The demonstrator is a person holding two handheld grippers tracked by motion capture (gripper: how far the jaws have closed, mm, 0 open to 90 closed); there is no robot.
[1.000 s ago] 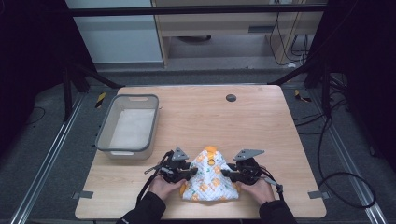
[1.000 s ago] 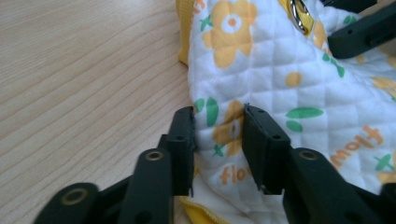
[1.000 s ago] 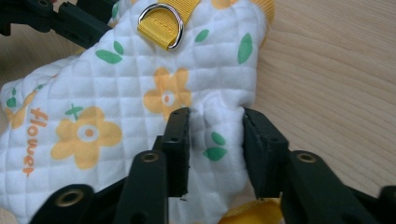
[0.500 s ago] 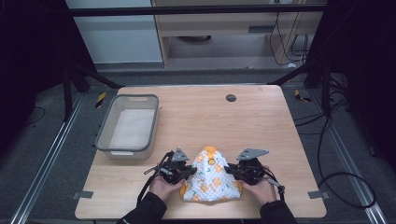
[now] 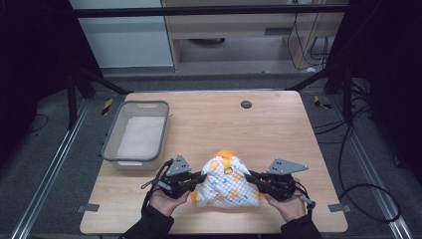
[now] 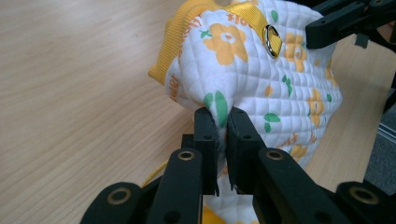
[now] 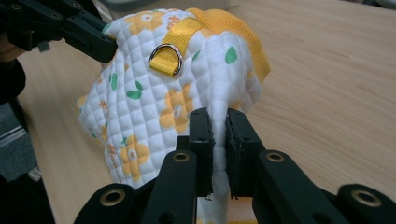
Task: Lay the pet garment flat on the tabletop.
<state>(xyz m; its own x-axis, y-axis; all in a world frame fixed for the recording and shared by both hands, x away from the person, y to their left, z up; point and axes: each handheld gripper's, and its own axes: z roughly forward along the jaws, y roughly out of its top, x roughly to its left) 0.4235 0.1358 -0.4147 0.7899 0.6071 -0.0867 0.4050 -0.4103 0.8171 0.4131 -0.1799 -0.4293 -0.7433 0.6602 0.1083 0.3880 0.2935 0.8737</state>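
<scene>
A: Left to right, what have you got?
B: Grey bin far left. My left gripper pinches the quilted flowered garment at the table's near edge.
A: And right?
B: My right gripper is clamped on its other side.

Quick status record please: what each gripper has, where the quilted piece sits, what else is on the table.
left gripper: shut on quilted garment, pinching a fold at its edge
right gripper: shut on quilted garment, pinching the opposite edge
quilted garment: white with orange flowers, orange ribbed trim, bunched between the grippers at the table's near edge
metal ring: on a yellow strap on the garment
grey bin: far left, nothing visible inside
table: light wood
</scene>
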